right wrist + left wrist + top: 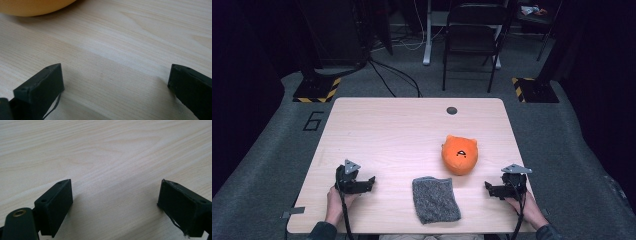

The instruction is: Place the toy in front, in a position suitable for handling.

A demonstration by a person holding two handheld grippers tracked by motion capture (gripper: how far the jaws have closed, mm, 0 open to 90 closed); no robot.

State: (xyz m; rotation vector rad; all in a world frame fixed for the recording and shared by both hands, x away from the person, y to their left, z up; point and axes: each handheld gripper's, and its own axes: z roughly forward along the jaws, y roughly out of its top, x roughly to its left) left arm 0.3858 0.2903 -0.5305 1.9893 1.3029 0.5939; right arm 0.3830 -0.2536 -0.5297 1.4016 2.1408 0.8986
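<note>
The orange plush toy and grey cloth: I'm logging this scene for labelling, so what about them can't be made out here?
- Orange plush toy: high view shows dark face marks too small to read; right gripper view's top edge cuts it to a blurred sliver.
- Grey cloth: high view cannot settle whether it is folded or anything lies beneath.
- Left tongs and right tongs: open over bare table, with their bodies cut off by the bottom edge.

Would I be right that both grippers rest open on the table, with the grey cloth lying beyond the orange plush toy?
Not quite: in the high view the grey cloth lies nearer the person than the orange plush toy. Both grippers, left and right, do rest open on the table.
</note>
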